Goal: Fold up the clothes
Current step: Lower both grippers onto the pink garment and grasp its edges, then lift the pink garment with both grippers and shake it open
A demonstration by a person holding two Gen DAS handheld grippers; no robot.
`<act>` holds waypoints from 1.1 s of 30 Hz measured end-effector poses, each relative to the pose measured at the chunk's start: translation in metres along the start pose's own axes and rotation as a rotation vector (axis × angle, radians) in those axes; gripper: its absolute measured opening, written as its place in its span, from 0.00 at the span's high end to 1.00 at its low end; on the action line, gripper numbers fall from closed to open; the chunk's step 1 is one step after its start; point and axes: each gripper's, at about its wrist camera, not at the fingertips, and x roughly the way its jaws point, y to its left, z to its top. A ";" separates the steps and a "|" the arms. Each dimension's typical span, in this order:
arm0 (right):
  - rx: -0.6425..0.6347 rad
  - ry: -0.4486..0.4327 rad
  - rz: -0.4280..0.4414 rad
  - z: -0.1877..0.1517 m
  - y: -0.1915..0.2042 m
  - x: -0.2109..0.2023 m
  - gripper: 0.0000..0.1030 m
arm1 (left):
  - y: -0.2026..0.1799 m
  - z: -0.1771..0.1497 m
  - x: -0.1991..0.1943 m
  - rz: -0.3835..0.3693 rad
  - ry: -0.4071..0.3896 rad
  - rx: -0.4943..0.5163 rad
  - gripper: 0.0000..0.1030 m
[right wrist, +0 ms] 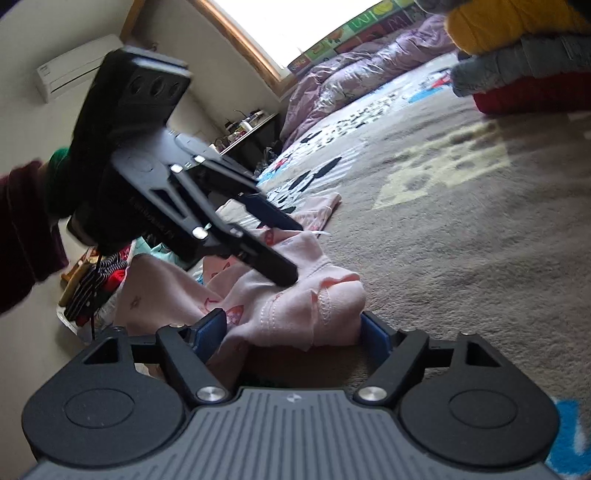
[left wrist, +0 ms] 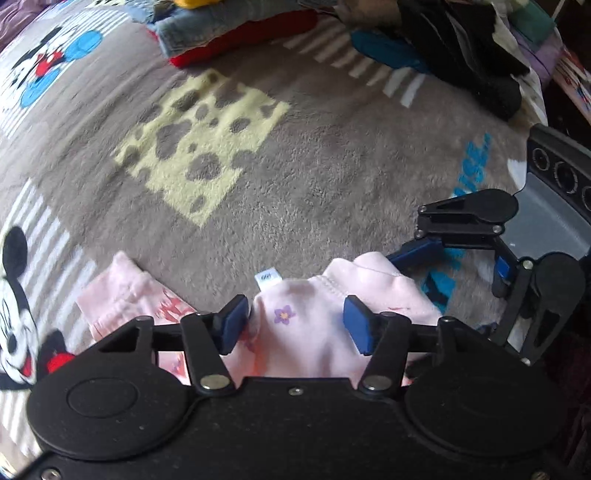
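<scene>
Garment (left wrist: 306, 325) folds partly behind jaws

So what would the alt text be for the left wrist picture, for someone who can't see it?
A black hand-held gripper with blue pads, jaws open, straddles a small pink garment on a grey cartoon-mouse blanket. A second hand-held gripper reaches in from the right, and folded clothes sit stacked beyond.

Only thing close to readable is the tiny white size tag (left wrist: 265, 279) sticking out of the pink garment (left wrist: 306, 325), looks like "60" or so, and the blue lettering on the blanket (left wrist: 474, 166) is too smeared.
</scene>
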 end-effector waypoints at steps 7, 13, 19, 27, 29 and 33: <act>-0.091 0.022 -0.030 -0.004 0.011 0.006 0.26 | 0.022 0.021 0.014 -0.082 0.117 0.003 0.43; -0.047 0.011 -0.016 -0.001 0.002 0.005 0.28 | 0.001 0.005 0.009 -0.049 0.095 0.038 0.77; -0.063 -0.030 0.000 0.000 0.007 -0.002 0.27 | -0.041 -0.035 -0.047 0.116 -0.032 0.091 0.88; -0.217 -0.044 0.105 -0.004 0.043 -0.012 0.27 | -0.113 -0.122 -0.102 0.248 -0.216 0.093 0.91; -0.249 -0.036 0.146 -0.007 0.052 -0.014 0.27 | -0.130 -0.149 -0.110 0.273 -0.261 0.081 0.92; -0.308 -0.006 0.227 -0.016 0.072 -0.017 0.27 | -0.153 -0.202 -0.111 0.315 -0.329 0.015 0.92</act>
